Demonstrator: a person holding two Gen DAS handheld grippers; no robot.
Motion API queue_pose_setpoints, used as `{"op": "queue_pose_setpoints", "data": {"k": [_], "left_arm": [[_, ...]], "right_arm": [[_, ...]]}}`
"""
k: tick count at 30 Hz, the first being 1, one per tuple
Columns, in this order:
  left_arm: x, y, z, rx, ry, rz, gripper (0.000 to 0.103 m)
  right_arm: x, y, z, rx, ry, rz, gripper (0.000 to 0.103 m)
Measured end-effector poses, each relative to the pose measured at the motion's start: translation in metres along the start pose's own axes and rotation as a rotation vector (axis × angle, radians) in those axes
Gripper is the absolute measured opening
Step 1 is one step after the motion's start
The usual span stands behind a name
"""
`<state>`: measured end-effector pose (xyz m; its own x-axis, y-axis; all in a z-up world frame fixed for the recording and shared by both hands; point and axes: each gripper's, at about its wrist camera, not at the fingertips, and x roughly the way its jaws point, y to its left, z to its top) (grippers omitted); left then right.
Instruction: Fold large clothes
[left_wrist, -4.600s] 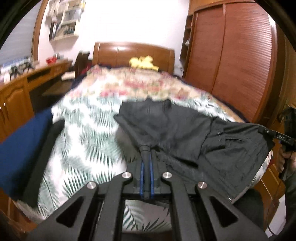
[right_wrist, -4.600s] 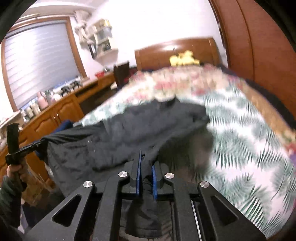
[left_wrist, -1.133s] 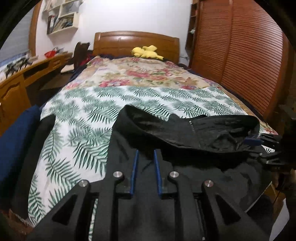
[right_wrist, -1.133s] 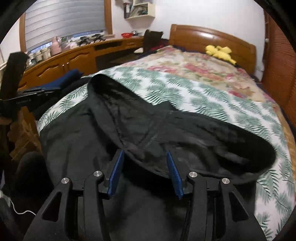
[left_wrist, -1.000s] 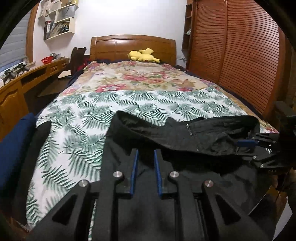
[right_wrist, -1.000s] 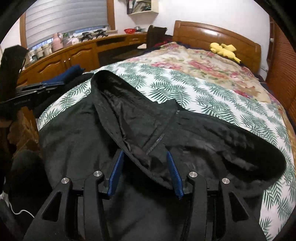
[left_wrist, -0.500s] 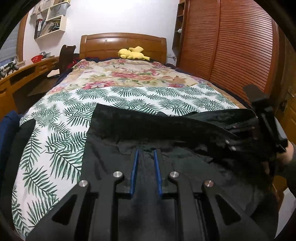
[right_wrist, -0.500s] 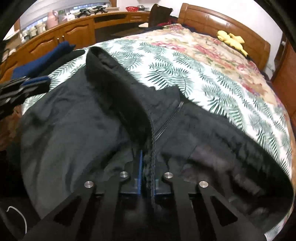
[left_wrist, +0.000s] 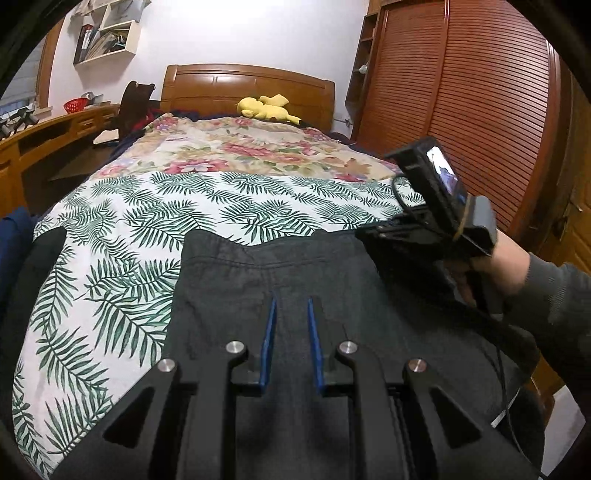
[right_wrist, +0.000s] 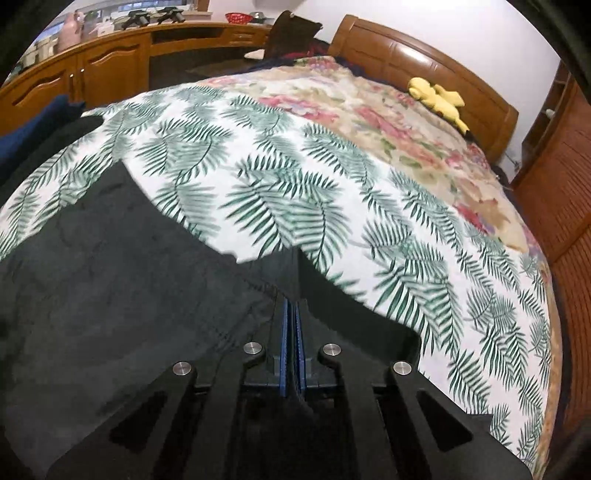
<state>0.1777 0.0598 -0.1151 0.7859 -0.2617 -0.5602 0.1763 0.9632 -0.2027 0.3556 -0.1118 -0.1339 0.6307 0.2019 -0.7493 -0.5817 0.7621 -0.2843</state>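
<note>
Black jacket (left_wrist: 280, 273): hood opening no longer on show; now folded over, flat, with a straight stitched edge across the bed (left_wrist: 155, 206).
Right tool (right_wrist: 291, 321): formerly spread wide around the hood rim, now pinched together on a fold of cloth.
Left tool (left_wrist: 290, 325): formerly clamped on cloth, now parted, above the flat fabric.

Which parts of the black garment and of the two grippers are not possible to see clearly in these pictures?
- Black garment, left wrist view: its near part is hidden under the left gripper, whose jaws stand apart.
- Right gripper, left wrist view: its fingertips are hidden by its own body.
- Right wrist view: the right gripper is shut on cloth; the garment's left side is cut off by the frame edge.
</note>
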Motion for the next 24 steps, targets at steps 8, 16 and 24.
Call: {"op": "queue_pose_setpoints", "data": {"k": [8, 16, 24], "left_arm": [[0.002, -0.012, -0.003, 0.029, 0.008, 0.001, 0.015], [0.004, -0.026, -0.004, 0.056, 0.012, -0.025, 0.015], [0.011, -0.043, -0.003, 0.082, 0.025, -0.046, 0.015]], "right_arm": [[-0.011, -0.025, 0.006, 0.109, -0.057, -0.063, 0.000], [-0.070, -0.089, -0.040, 0.218, -0.078, -0.043, 0.051], [-0.059, -0.161, -0.118, 0.369, 0.072, -0.107, 0.051]]}}
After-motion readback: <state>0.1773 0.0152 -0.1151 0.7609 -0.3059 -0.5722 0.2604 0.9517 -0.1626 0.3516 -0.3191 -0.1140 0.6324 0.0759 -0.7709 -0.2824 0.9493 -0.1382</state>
